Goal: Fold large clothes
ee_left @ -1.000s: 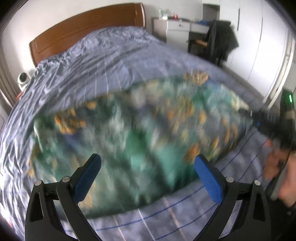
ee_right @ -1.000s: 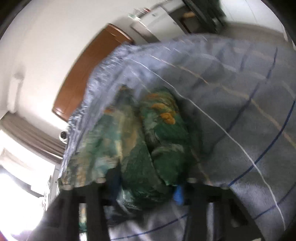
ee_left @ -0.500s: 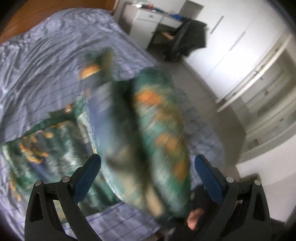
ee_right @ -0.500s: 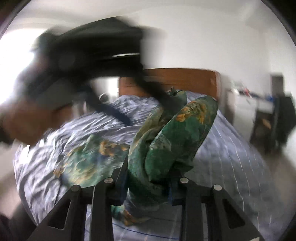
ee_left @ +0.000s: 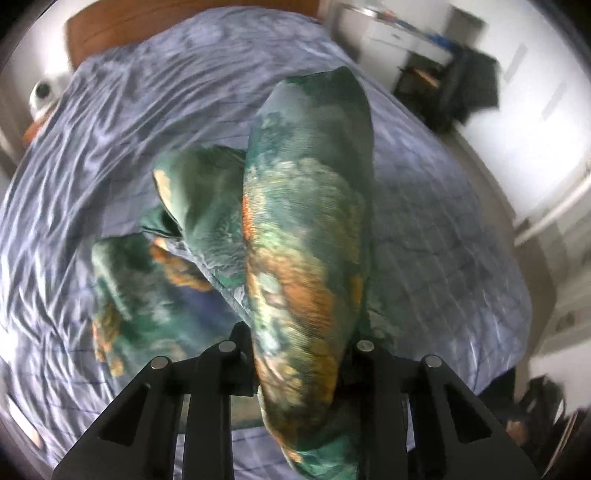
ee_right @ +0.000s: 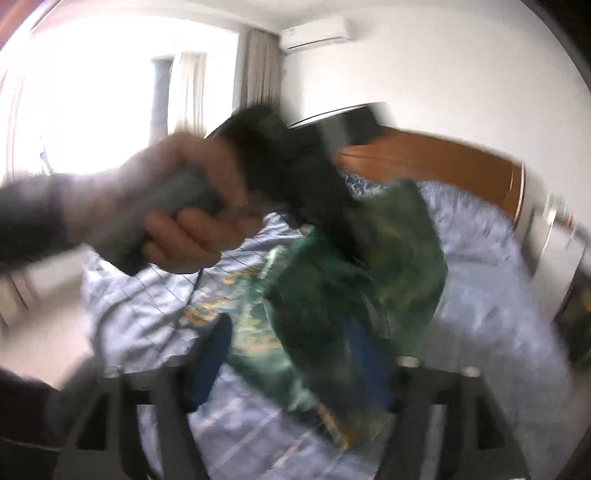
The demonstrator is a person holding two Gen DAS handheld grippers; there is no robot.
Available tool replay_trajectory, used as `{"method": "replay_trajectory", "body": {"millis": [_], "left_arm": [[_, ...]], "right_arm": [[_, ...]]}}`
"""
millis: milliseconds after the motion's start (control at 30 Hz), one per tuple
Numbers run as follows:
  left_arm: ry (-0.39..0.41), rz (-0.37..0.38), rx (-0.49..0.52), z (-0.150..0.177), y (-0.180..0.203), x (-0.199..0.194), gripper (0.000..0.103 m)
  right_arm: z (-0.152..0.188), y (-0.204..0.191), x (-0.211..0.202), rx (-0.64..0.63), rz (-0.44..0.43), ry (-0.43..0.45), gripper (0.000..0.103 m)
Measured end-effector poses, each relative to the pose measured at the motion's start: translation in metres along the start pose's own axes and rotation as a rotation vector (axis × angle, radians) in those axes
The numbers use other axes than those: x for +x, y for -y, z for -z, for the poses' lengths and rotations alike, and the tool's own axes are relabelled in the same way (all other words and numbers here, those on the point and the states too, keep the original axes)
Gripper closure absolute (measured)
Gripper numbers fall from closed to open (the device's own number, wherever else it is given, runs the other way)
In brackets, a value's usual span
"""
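A large green garment with orange and white print (ee_left: 306,236) hangs in a thick fold above the blue striped bed (ee_left: 155,122). Its lower part trails on the bedding at the left. My left gripper (ee_left: 299,354) is shut on the garment, which fills the space between its jaws. In the blurred right wrist view the same garment (ee_right: 369,273) drapes across my right gripper (ee_right: 291,354), whose jaws stand apart with a blue pad (ee_right: 218,343) showing at the left. The hand holding the left gripper (ee_right: 192,218) is close in front of the right one.
A wooden headboard (ee_left: 122,22) closes the far end of the bed. A small white camera (ee_left: 42,94) sits at the far left. A desk and a dark chair (ee_left: 469,85) stand to the right, with white wardrobes beyond. The window (ee_right: 92,103) is bright.
My left gripper, open half a second ago, has shut on the lifted garment. My right gripper, shut on the cloth before, has opened. The garment has been raised off the bed.
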State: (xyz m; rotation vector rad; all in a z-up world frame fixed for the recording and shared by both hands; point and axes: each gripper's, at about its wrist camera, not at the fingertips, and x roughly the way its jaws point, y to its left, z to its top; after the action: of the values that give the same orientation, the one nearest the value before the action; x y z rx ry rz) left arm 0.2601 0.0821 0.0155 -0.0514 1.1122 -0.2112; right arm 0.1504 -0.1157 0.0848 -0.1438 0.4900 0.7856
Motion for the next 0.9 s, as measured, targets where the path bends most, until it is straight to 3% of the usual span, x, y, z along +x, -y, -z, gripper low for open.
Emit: {"method": "replay_trajectory", "body": {"millis": [67, 200, 267, 333, 367, 567, 667, 767, 900], "left_arm": [[0.014, -0.032, -0.028, -0.001, -0.03, 0.002, 0.075], [0.014, -0.085, -0.108, 0.015, -0.09, 0.012, 0.075], [0.013, -0.089, -0.157, 0.025, -0.112, 0.017, 0.074], [0.015, -0.083, -0.198, 0.037, -0.135, 0.024, 0.073], [0.017, -0.074, -0.212, 0.041, -0.143, 0.027, 0.073], [0.042, -0.012, -0.244, 0.062, -0.162, 0.041, 0.069], [0.037, -0.027, -0.237, 0.074, -0.172, 0.056, 0.065], [0.058, -0.01, -0.227, 0.092, -0.176, 0.066, 0.061], [0.107, -0.014, -0.231, 0.101, -0.179, 0.076, 0.06]], "right_arm": [[0.0, 0.013, -0.002, 0.068, -0.004, -0.014, 0.033], [0.0, 0.048, 0.012, 0.11, 0.101, -0.088, 0.033], [-0.003, 0.057, 0.029, 0.111, 0.102, -0.132, 0.039], [-0.007, 0.059, 0.048, 0.098, 0.095, -0.166, 0.058], [-0.01, 0.059, 0.056, 0.097, 0.085, -0.177, 0.059], [-0.017, 0.038, 0.13, 0.098, -0.042, -0.246, 0.062], [-0.003, 0.032, 0.172, 0.091, -0.076, -0.365, 0.062], [0.024, 0.031, 0.208, 0.066, -0.054, -0.486, 0.062], [0.042, 0.031, 0.222, 0.096, -0.027, -0.505, 0.062]]}}
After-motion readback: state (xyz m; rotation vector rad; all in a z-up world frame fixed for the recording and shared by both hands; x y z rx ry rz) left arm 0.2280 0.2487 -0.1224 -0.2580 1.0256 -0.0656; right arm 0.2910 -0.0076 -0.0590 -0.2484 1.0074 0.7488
